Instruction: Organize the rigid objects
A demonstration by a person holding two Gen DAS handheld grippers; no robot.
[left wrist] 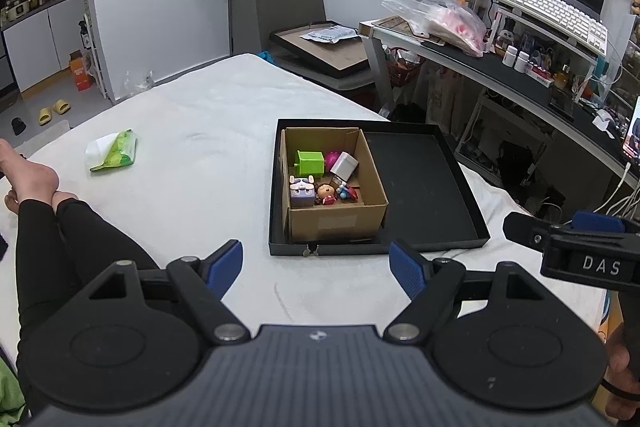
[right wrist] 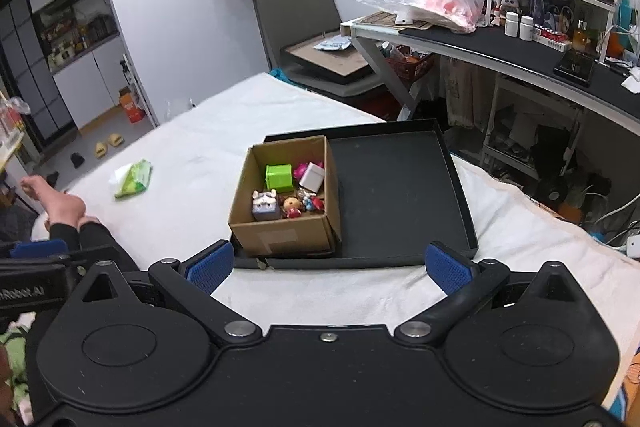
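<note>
In the left wrist view, the left gripper (left wrist: 316, 267) hangs above the white bedsheet (left wrist: 192, 131) with its blue-padded jaws spread wide and nothing between them. Just beyond its fingertips lies a shallow black rectangular tray (left wrist: 424, 187), and in the tray's left half sits an open brown cardboard box (left wrist: 340, 221). Inside the box are the small rigid toys: a bright green plastic cube (left wrist: 310, 163), a white-grey block (left wrist: 344, 166) leaning beside a pink round toy (left wrist: 331, 159), a lilac cube figure with a face (left wrist: 302, 191), and a small brown-headed doll figure (left wrist: 326, 193). A green and white tissue pack (left wrist: 113, 151) lies on the sheet well to the left. In the right wrist view, the right gripper (right wrist: 328, 267) also has its jaws wide apart and empty, hovering just short of the tray's near rim (right wrist: 344, 262). The cardboard box (right wrist: 280, 235) stands against the tray's left side, with the green cube (right wrist: 279, 177) toward the back and the lilac cube figure (right wrist: 265, 206) at the front left.
</note>
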